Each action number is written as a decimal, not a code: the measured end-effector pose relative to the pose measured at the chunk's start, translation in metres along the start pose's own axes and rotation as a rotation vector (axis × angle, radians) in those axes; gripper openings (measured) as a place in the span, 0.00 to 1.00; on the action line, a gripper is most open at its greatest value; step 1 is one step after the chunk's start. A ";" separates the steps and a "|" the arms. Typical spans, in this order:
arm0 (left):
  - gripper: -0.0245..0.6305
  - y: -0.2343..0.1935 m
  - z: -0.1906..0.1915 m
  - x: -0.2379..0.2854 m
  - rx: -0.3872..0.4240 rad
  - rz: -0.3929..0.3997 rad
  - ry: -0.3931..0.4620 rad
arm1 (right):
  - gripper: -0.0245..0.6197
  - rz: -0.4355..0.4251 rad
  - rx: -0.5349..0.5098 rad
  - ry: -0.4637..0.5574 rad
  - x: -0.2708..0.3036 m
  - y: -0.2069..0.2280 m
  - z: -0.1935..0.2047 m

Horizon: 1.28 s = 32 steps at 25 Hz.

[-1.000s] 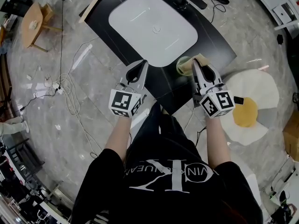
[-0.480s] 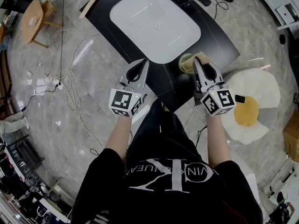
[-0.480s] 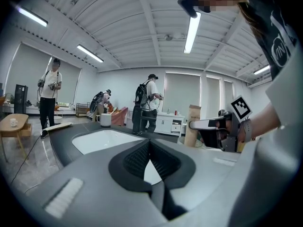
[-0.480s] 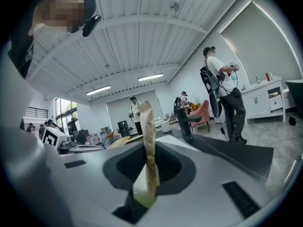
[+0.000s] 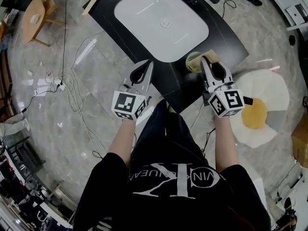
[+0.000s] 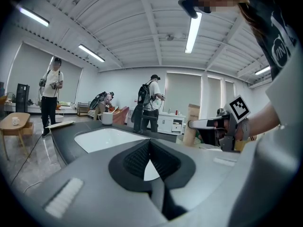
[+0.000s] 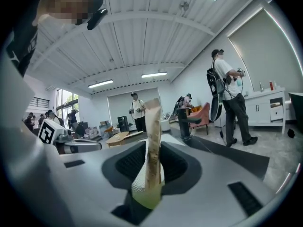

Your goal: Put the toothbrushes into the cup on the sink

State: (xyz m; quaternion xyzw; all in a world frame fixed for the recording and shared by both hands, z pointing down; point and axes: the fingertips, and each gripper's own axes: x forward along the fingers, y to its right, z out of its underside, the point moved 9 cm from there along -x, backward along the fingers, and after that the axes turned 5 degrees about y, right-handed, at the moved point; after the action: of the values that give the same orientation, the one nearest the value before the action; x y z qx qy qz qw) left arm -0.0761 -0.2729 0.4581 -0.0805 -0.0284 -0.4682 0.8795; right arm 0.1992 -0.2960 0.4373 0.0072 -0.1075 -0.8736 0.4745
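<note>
The left gripper [image 5: 147, 66] is held over the near edge of the black counter [image 5: 178, 88]. Its jaws are together at the tips and nothing is between them. The right gripper [image 5: 205, 61] is at the same depth, well apart from the left one. Its jaws are closed on a toothbrush in a tall brown paper package [image 7: 152, 141]. Only a narrow gap is left between the jaws, and the package fills this gap. The package stands nearly upright, and its lower end is inside the pale cup [image 5: 191, 64]. The cup stands on the counter, just beside the near right corner of the white sink [image 5: 161, 20]. On the grey floor to the right of the counter lies a rug [image 5: 262, 112] shaped like a fried egg. On the far left stands a small wooden table [image 5: 34, 20], and loose cables [image 5: 72, 95] lie near it. In the gripper views some people stand far behind in the room.
</note>
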 end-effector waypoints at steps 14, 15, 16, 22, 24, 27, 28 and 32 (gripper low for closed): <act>0.05 0.003 0.004 -0.008 -0.014 0.016 -0.001 | 0.35 0.039 0.055 -0.004 -0.011 0.005 0.005; 0.05 0.003 0.004 -0.008 -0.013 0.019 -0.001 | 0.35 0.043 0.060 -0.003 -0.013 0.005 0.006; 0.05 0.003 0.004 -0.009 -0.013 0.020 0.000 | 0.36 0.048 0.063 -0.003 -0.015 0.005 0.006; 0.05 0.004 -0.001 -0.008 -0.010 0.037 0.015 | 0.37 0.077 0.065 0.003 -0.028 0.005 0.004; 0.05 0.005 -0.003 -0.007 -0.010 0.045 0.020 | 0.37 0.087 0.065 0.007 -0.033 0.005 0.002; 0.05 0.007 -0.007 -0.004 -0.006 0.056 0.030 | 0.37 0.101 0.057 0.016 -0.041 0.004 -0.001; 0.05 0.007 -0.009 -0.004 -0.002 0.061 0.033 | 0.37 0.105 0.051 0.020 -0.043 0.004 -0.002; 0.05 0.009 -0.017 -0.003 0.011 0.074 0.048 | 0.34 0.121 0.036 0.032 -0.054 0.001 -0.008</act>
State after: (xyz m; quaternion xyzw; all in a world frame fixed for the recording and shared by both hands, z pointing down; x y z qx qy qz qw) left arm -0.0704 -0.2685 0.4396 -0.0655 -0.0066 -0.4369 0.8971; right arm 0.2304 -0.2525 0.4251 0.0233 -0.1158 -0.8410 0.5280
